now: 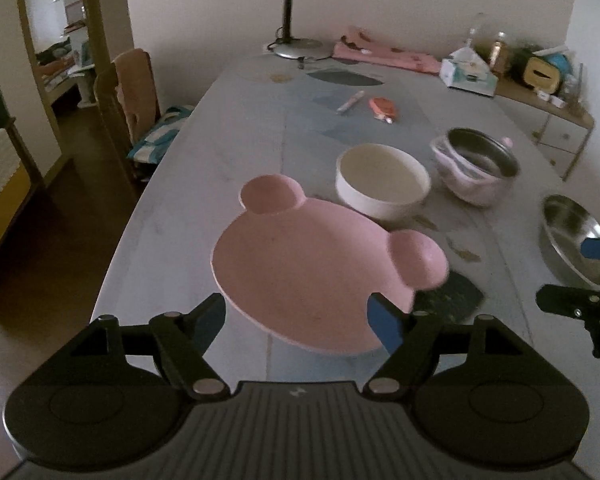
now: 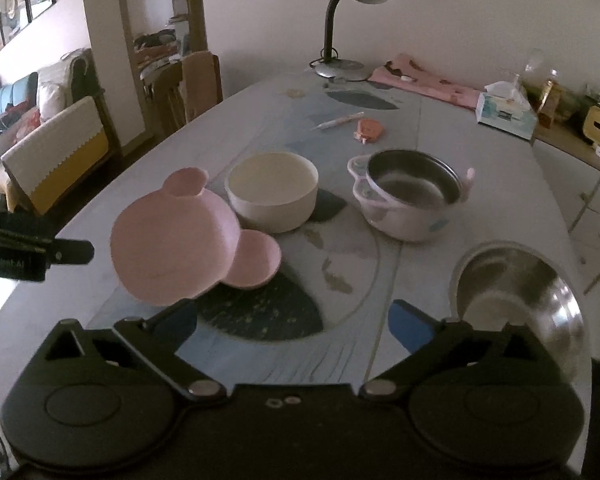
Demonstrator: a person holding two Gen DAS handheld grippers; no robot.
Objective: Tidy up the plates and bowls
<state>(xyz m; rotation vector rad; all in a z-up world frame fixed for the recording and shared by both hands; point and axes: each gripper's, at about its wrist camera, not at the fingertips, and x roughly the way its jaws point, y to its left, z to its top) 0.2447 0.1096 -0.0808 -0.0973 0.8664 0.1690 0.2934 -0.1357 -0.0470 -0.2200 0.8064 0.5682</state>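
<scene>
A pink bear-shaped plate (image 1: pixel 308 264) with two round ears lies near the table's front, its near rim between the fingers of my left gripper (image 1: pixel 298 322). The jaws stand wide and the pads do not press on it. Behind it stands a white bowl (image 1: pixel 382 186), and right of that a steel pot (image 1: pixel 480 156) sits inside a pink-and-white handled bowl (image 1: pixel 466 184). My right gripper (image 2: pixel 294 324) is open over bare tablecloth with nothing between its fingers. A steel bowl (image 2: pixel 516 292) sits just right of its right finger. The pink plate (image 2: pixel 172 240) is to its left.
The table (image 1: pixel 204 184) also carries a desk lamp (image 1: pixel 296 46), pink cloth (image 1: pixel 384 56), tissue box (image 1: pixel 466 74), pen (image 1: pixel 350 102) and a small orange item (image 1: pixel 384 108) at the back. A chair (image 1: pixel 130 92) stands by the left edge. A cabinet (image 1: pixel 556 128) is at the right.
</scene>
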